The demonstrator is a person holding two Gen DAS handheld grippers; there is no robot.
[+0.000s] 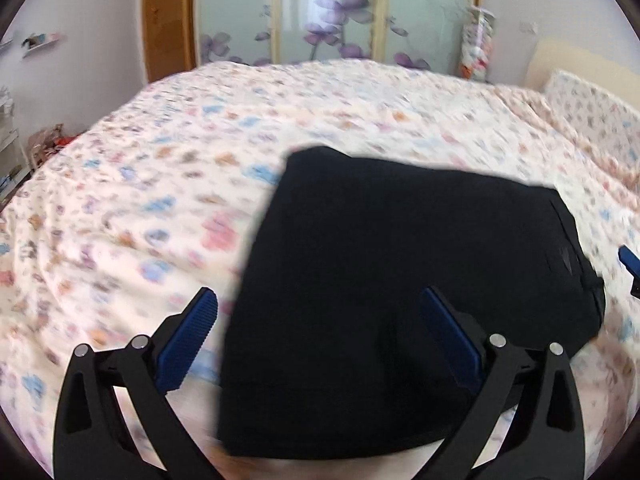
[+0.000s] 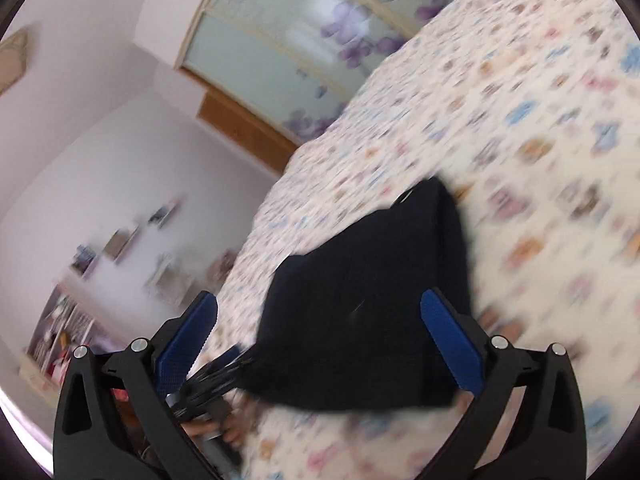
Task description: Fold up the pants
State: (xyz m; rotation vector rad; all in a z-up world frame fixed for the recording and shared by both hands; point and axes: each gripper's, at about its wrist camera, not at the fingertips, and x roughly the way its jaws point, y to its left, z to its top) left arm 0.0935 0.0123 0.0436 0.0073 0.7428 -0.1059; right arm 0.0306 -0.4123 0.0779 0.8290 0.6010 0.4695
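Black pants lie folded into a compact block on the flower-print bedspread. My left gripper is open and empty, hovering over the near left part of the pants. My right gripper is open and empty above the same pants, in a tilted, blurred view. A blue fingertip of the right gripper shows at the right edge of the left wrist view. The left gripper and the hand holding it appear blurred at the lower left of the right wrist view.
The bed fills most of both views. A pillow lies at the far right. A wardrobe with flowered glass doors and a wooden door stand behind the bed. Shelves line the left wall.
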